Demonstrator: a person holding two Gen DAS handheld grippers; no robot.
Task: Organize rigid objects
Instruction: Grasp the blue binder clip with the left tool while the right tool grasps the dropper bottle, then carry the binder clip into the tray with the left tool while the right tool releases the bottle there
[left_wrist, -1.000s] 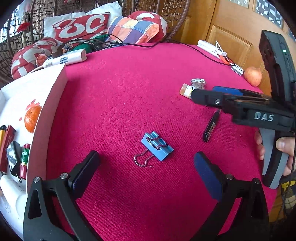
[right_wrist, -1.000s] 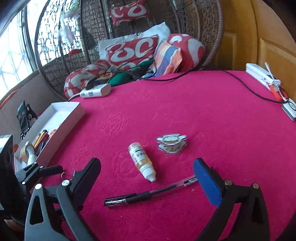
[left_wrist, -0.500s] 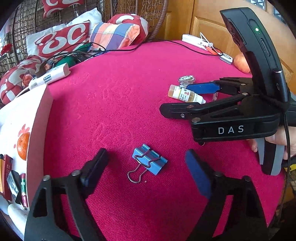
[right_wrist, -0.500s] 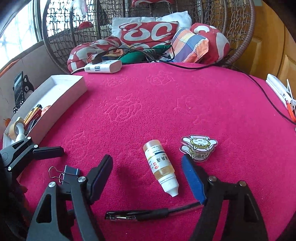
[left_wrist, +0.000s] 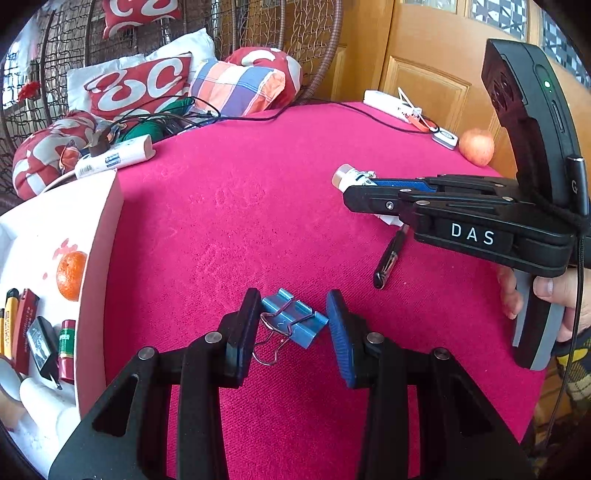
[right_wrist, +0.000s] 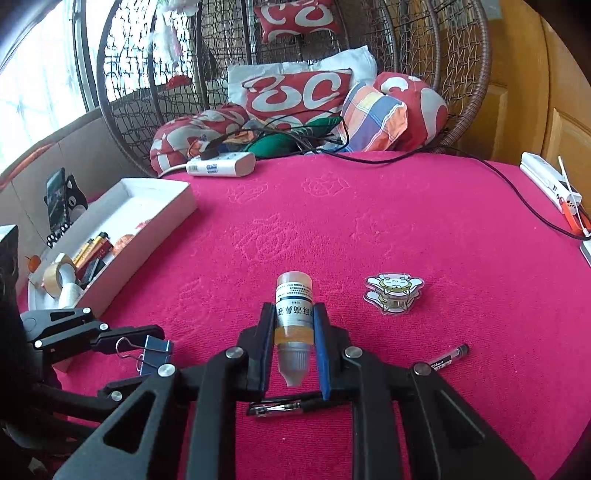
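My left gripper (left_wrist: 291, 325) is closed down around a blue binder clip (left_wrist: 295, 317) lying on the red tablecloth; its left pad touches the clip, the right pad is just beside it. The clip also shows in the right wrist view (right_wrist: 157, 350). My right gripper (right_wrist: 293, 339) is shut on a small dropper bottle (right_wrist: 293, 314) with an amber body and white tip; it also shows in the left wrist view (left_wrist: 351, 177). A black pen (right_wrist: 447, 360) lies under and right of the right gripper. A cartoon acrylic charm (right_wrist: 393, 291) lies to the right.
A white box (right_wrist: 147, 225) at the left holds tape, lighters and small items; it shows in the left wrist view (left_wrist: 99, 258). A power strip (right_wrist: 221, 166), cables and cushions lie at the back. An apple (left_wrist: 476, 146) sits at the far right edge.
Both grippers have moved forward and closed: the left onto the binder clip, the right onto the dropper bottle. One second ago both were wide open.
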